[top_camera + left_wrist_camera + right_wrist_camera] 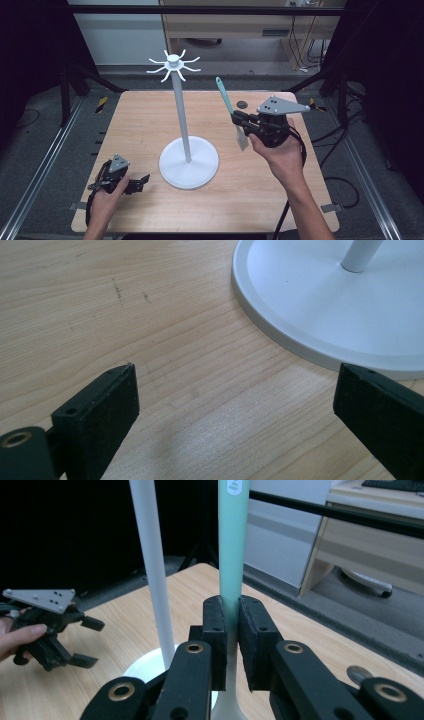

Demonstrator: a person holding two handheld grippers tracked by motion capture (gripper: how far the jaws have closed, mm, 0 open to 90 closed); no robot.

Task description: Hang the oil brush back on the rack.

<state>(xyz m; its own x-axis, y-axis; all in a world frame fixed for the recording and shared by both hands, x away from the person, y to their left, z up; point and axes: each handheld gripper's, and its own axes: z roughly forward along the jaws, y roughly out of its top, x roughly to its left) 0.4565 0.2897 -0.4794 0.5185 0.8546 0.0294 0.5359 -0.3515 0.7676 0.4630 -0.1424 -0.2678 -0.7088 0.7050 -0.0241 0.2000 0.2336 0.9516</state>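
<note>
At a wooden table [150, 115], a person works with a handheld gripper in each hand. The left gripper [142, 181] rests low on the tabletop at the near left corner, its jaws spread wide with nothing between them; the left gripper view shows bare wood between the two black jaws and the rim of the white round base [320, 305] just beyond the right-hand jaw.

That base belongs to a tall white stand [182, 120] at the centre of the table, its thin pole rising to a crown of curved hooks [173, 65] (eight or so, fanned out like spokes).

To the right of the stand, the right gripper [239, 121] is held above the table, jaws pointing toward the pole. They are clamped narrowly on the handle of a mint-green spatula [226, 100], which stands nearly upright in the grip: the green handle runs up and slightly left above the jaws, and the pale blade [242, 140] hangs below them, clear of the tabletop. In the right gripper view the handle [232, 545] is pinched between the two pads, with the stand's pole [152, 565] just to its left and the left gripper [85, 642] farther off on the wood.

Beyond the right gripper, a small dark disc [242, 104] lies near the table's far edge.
</note>
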